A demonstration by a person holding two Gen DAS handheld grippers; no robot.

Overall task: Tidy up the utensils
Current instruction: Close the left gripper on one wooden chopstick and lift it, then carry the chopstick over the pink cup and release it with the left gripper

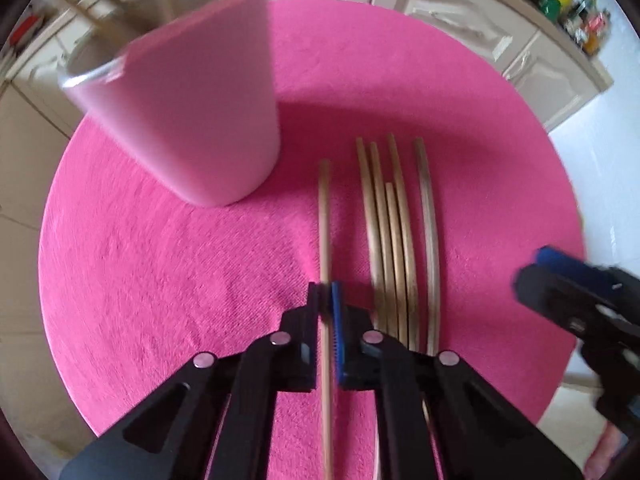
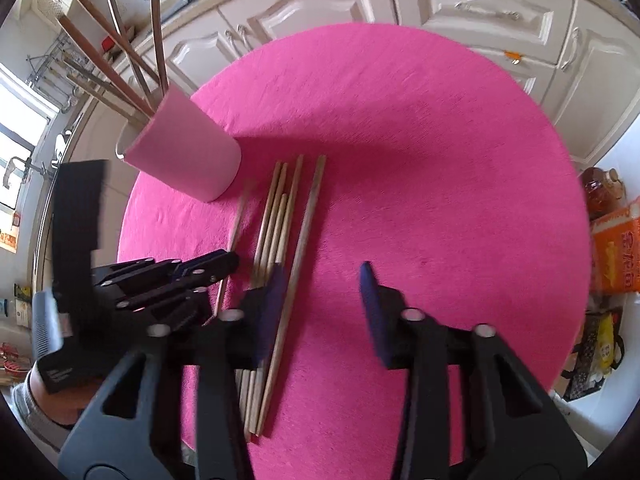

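Observation:
A pink cup stands on the round pink mat, with several chopsticks upright in it. My left gripper is shut on a single wooden chopstick that lies to the right of the cup. In the right wrist view the left gripper shows on the left, over the held chopstick. Several more chopsticks lie side by side to the right. My right gripper stands open over them; the rightmost chopstick passes by its left finger, and the pads do not press on it.
Cream kitchen cabinets run behind the mat. An orange box and a bottle sit at the right edge. A person's hand and grey sleeve show at the lower left. The mat's right half is bare.

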